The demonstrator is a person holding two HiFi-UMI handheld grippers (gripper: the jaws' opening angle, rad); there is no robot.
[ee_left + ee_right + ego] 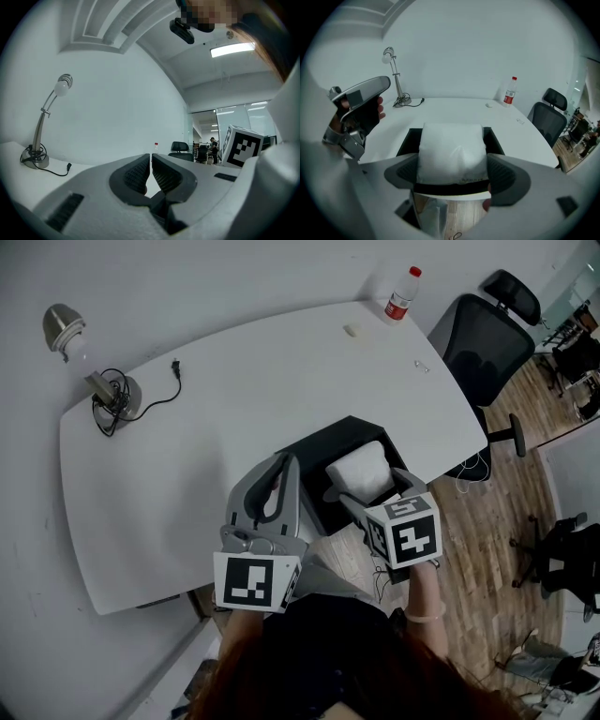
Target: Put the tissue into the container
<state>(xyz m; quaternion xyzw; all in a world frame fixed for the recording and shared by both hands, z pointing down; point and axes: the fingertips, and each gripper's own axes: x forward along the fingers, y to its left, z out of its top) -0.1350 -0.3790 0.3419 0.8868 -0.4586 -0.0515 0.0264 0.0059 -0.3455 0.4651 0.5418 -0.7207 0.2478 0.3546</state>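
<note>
A white pack of tissue (361, 472) is held between the jaws of my right gripper (367, 487), which is shut on it. The pack hangs over the open black container (323, 448) standing at the white table's near edge. In the right gripper view the tissue pack (451, 151) fills the gap between the pads of the right gripper (452, 177), with the black container (408, 140) just behind and below it. My left gripper (285, 463) is to the left of the container, shut and empty. In the left gripper view, the left gripper (151, 163) has its pads pressed together.
A desk lamp (64, 330) with its base and cable (117, 395) stands at the table's far left. A water bottle (401, 294) and a small pale object (352, 330) sit at the far edge. A black office chair (487, 338) stands to the right on the wood floor.
</note>
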